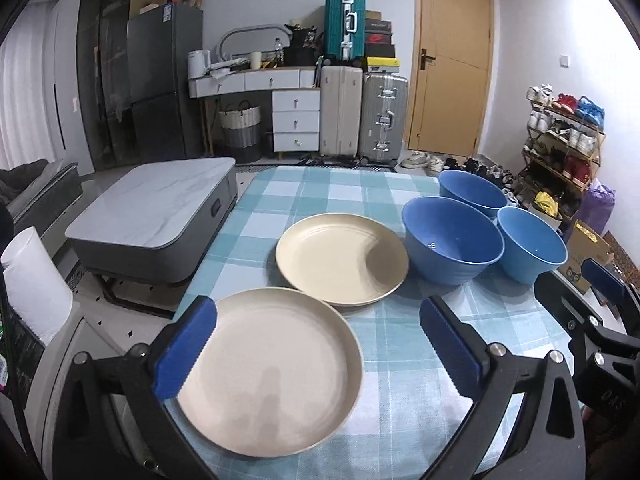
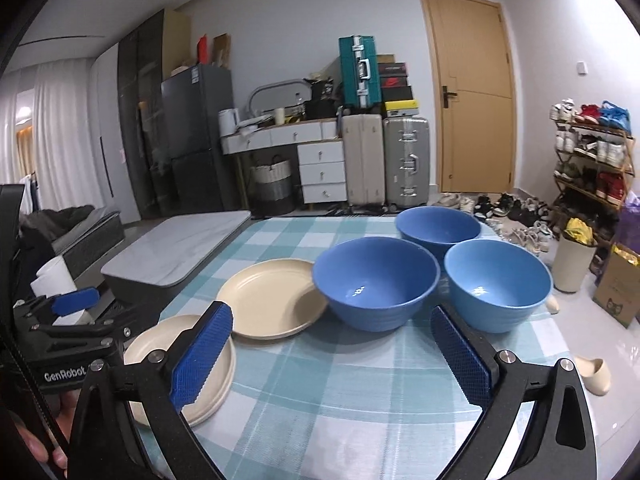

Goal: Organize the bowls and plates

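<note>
Both wide apart, nothing pinched: left hand-held gripper (image 1: 318,350), right hand-held gripper (image 2: 332,354). "GenRobot" legible on left unit's body in right view.

On check-cloth bench (image 1: 400,360): near cream round plate (image 1: 268,376), then 2nd cream plate (image 1: 340,258) overlapped, not stacked. Beyond, 3 blue bowls (image 2: 376,282) clustered, un-nested. Prob. all sorting left.
</note>
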